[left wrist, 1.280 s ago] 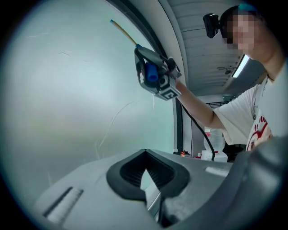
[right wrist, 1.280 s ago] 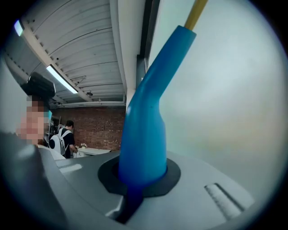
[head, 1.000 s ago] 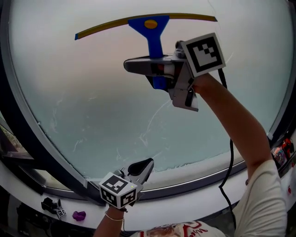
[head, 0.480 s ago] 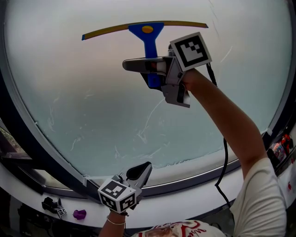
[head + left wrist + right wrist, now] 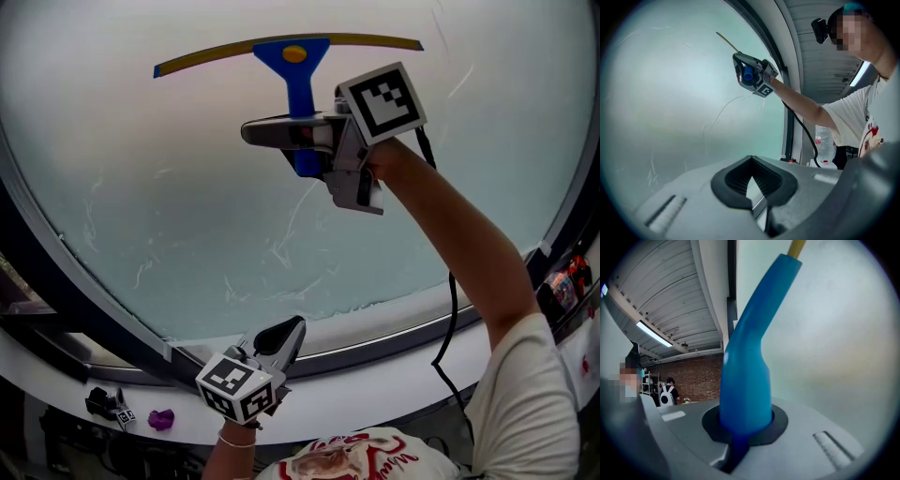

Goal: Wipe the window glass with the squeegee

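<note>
Blue squeegee point(image 5: 298, 70) clamped in right gripper point(image 5: 281, 133) meets window glass point(image 5: 169, 187); left gripper point(image 5: 281, 337) closed, empty.

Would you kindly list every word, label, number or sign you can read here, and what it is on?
No text here is readable.
Upper marker cube and lower marker cube: square patterns only, no letters.
Squeegee: yellow oval badge, nothing legible.
Shirt: red print, too blurred.
Coloured items at right edge: too small.

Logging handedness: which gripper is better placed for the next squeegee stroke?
Right: the right gripper is shut on the squeegee, high on the glass; the left gripper is empty, low by the sill.
</note>
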`<control>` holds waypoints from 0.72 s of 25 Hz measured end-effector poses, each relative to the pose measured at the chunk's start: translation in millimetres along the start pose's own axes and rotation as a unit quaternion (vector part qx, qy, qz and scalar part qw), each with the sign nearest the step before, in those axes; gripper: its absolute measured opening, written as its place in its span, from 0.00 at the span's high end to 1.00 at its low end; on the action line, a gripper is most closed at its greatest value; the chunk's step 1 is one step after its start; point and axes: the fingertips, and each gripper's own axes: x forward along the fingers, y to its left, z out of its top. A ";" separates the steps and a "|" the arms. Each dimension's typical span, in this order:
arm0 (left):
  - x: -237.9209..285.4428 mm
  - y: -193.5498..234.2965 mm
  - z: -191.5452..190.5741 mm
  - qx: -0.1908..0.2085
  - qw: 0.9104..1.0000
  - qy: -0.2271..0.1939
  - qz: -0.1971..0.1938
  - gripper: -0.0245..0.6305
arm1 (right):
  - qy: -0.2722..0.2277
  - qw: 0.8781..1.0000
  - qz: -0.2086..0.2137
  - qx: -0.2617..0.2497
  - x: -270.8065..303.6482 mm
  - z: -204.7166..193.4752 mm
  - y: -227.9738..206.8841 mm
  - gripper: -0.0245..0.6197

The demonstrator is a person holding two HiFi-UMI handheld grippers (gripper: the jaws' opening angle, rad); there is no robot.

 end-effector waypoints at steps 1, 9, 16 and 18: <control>-0.3 0.0 -1.5 -0.001 1.000 0.000 0.001 0.96 | 0.000 1.000 0.001 0.001 -0.3 -3.8 -0.7 0.92; -1.8 1.5 -7.6 -0.012 1.000 -0.008 0.006 0.96 | 0.011 1.000 0.005 0.007 1.1 -36.7 -4.3 0.92; 8.2 -5.4 -16.2 -0.021 1.000 0.002 -0.003 0.96 | 0.016 1.000 0.001 0.015 -1.1 -64.4 -10.8 0.92; 10.7 -7.5 -18.3 -0.023 1.000 0.003 -0.006 0.96 | 0.014 1.000 -0.007 0.012 -0.8 -70.7 -15.0 0.92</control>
